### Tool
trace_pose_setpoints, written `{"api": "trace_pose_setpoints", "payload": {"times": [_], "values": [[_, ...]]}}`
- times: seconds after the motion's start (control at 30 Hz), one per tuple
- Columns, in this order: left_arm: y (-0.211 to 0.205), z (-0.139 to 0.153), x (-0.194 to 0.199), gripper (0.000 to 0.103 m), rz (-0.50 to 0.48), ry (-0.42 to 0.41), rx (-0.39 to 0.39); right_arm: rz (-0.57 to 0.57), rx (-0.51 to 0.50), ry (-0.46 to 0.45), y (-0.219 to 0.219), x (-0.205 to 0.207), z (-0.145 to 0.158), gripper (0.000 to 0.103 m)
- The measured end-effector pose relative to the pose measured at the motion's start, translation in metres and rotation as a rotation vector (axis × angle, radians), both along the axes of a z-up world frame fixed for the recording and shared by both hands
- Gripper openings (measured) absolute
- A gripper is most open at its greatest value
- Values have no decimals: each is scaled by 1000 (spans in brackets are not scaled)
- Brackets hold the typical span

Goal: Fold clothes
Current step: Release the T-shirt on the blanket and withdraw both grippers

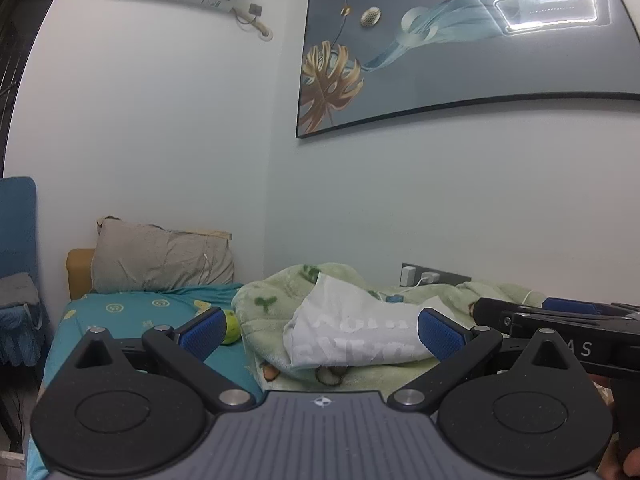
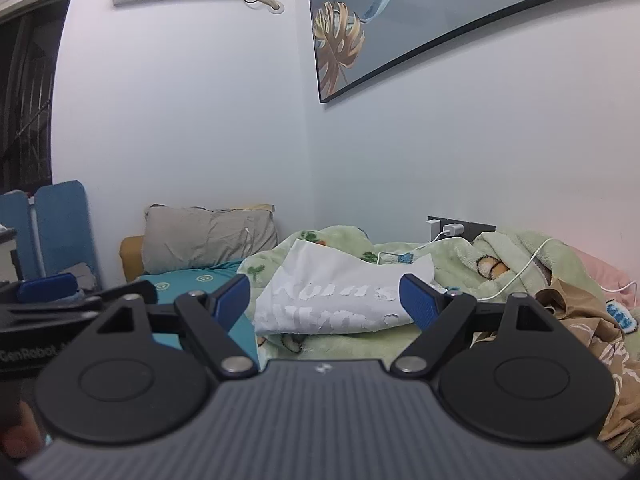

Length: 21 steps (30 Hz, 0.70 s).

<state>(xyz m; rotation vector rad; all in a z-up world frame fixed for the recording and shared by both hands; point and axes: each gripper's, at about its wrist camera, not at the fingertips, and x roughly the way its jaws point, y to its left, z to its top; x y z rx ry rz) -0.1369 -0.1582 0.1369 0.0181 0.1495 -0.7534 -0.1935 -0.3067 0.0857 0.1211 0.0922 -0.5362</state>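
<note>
A white garment with worn grey lettering (image 1: 352,332) lies crumpled on a green fleece blanket (image 1: 276,300) on the bed; it also shows in the right wrist view (image 2: 332,296). My left gripper (image 1: 320,330) is open and empty, held short of the garment. My right gripper (image 2: 326,300) is open and empty, also short of the garment. The right gripper shows at the right edge of the left wrist view (image 1: 560,316). The left gripper shows at the left edge of the right wrist view (image 2: 60,296). A tan printed garment (image 2: 592,328) lies at the right.
The bed has a teal sheet (image 1: 132,312) and a grey pillow (image 1: 160,260) at its head. A green ball (image 1: 232,326) rests by the blanket. A white charger cable (image 2: 516,276) runs from a wall socket (image 2: 452,230) over the blanket. A blue chair (image 2: 60,224) stands left.
</note>
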Motion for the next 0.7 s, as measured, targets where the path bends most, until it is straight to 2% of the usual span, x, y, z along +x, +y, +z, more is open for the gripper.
{"api": "trace_pose_setpoints", "payload": {"times": [0.3, 0.5, 0.7], "values": [[3, -13, 18, 103, 27, 21, -18, -24, -38, 42, 0, 15, -18, 83], [9, -17, 26, 103, 53, 33, -13, -40, -19, 48, -5, 17, -23, 83], [15, -17, 29, 103, 29, 73, -35, -38, -10, 55, -3, 18, -23, 83]]}}
